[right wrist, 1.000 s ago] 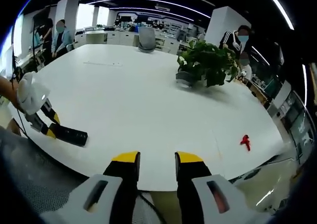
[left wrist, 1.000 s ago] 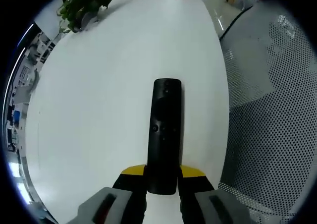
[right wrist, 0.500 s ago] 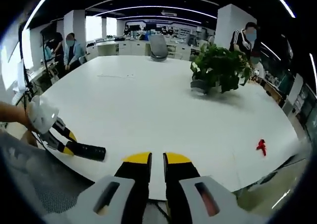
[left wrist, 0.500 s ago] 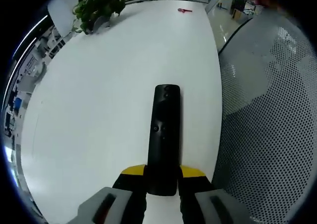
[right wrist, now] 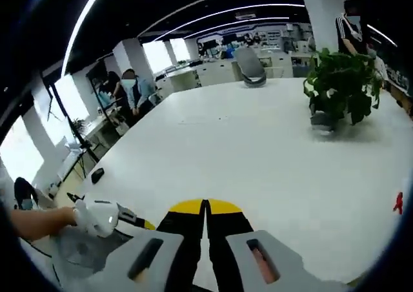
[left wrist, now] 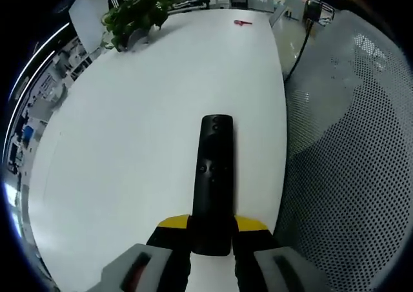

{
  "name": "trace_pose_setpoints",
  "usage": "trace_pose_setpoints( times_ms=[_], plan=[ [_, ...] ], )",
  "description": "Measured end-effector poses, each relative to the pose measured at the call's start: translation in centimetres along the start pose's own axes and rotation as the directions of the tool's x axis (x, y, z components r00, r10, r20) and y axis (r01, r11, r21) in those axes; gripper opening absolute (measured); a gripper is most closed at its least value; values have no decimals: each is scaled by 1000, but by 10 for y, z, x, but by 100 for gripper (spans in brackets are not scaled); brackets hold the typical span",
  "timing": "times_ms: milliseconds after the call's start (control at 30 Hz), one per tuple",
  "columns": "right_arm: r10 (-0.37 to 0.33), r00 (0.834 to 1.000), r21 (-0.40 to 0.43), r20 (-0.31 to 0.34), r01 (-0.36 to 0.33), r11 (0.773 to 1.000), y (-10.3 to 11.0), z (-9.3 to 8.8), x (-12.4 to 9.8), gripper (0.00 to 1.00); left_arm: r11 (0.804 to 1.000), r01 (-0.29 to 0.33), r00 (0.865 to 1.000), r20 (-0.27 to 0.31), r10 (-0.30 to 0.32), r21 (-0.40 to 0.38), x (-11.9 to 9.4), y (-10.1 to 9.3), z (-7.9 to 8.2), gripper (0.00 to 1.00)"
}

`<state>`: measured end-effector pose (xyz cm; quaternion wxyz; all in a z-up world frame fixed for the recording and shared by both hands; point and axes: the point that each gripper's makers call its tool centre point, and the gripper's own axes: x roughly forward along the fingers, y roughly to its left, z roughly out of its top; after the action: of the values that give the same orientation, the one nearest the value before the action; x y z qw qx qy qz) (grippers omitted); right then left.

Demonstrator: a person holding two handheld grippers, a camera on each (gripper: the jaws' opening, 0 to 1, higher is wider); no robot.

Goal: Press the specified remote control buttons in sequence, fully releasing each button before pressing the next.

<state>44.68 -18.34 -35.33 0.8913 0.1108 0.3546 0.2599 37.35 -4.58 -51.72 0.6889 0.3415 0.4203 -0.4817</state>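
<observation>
Remote (left wrist: pixel 214 182), black and slim, lies lengthwise on the white table (left wrist: pixel 129 143) near its right-hand edge in the left gripper view, its near end clamped between the yellow-tipped jaws of the left gripper (left wrist: pixel 211 226). Its buttons face up: one sits near the far end and a small cluster at mid-length. To the right of the table edge is a grey perforated surface (left wrist: pixel 348 163). At the far end of the table stand a potted plant (left wrist: pixel 134 15) and, well apart from it, a small red object (left wrist: pixel 243 23). In the right gripper view the right gripper (right wrist: pixel 205 208) hangs over the table with its jaws pressed together on nothing. The left gripper (right wrist: pixel 103 217), white-bodied, appears at lower left, held by a hand (right wrist: pixel 39 222). The plant (right wrist: pixel 342 85) is at right, a grey chair (right wrist: pixel 250 66) stands beyond the far edge, and people stand in the background.
</observation>
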Motion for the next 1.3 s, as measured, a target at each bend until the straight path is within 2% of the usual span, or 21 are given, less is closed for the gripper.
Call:
trace_pose_setpoints(
  times_ms=[100,167,233,267,300,433,533,600,667,700,733,767,800,900,933,1033,1300],
  plan=[
    [31,998,32,-60,-29,999,5,-12,14,0,1000,9,1000,18,-9,-20,1,-5,1,24],
    [36,995,39,-94,-32,999,6,-20,24,0,1000,17,1000,19,-16,0,1,-8,3,24],
    [24,981,53,-191,-14,999,3,-37,32,0,1000,24,1000,3,-24,17,2,-9,4,24],
    [39,974,37,-222,-31,999,3,-43,40,0,999,29,1000,-4,-29,26,2,-10,5,24],
    [35,975,29,-218,-29,999,2,-45,44,0,999,29,1000,-10,-29,28,2,-10,5,24],
    [-4,957,-28,-291,-5,1000,-6,-70,57,0,997,31,999,-38,-29,77,3,-12,6,24],
    [-16,948,-44,-318,2,999,-8,-91,61,0,990,13,1000,-22,-10,139,2,-12,8,24],
    [-31,922,-73,-386,2,997,-7,-100,59,0,990,1,1000,-7,0,143,1,-14,7,24],
    [-29,929,-82,-369,-2,997,-3,-101,64,0,988,-5,1000,0,5,151,2,-14,7,24],
    [-27,911,-74,-411,-3,997,-3,-110,63,0,988,-7,1000,1,7,157,1,-14,8,24],
    [-27,874,-62,-486,-4,998,-3,-125,59,0,985,-11,1000,2,10,171,1,-14,8,24],
    [-30,861,-61,-508,-1,998,-3,-129,58,0,984,-13,1000,2,13,178,1,-14,9,24],
    [-52,842,-87,-537,6,996,-7,-137,59,0,983,-15,1000,1,15,185,1,-14,9,24],
    [-71,843,-111,-533,13,994,-8,-138,61,0,979,-17,1000,-1,18,203,2,-14,10,24],
    [-67,839,-108,-540,10,994,-8,-141,61,0,979,-17,1000,0,17,204,2,-14,10,24],
    [-27,802,-53,-596,-5,999,-2,-153,58,0,980,-14,1000,3,14,198,2,-14,9,24],
    [-53,779,-96,-625,-10,995,-1,-165,60,0,980,-10,1000,16,7,199,2,-13,9,24]
  ],
)
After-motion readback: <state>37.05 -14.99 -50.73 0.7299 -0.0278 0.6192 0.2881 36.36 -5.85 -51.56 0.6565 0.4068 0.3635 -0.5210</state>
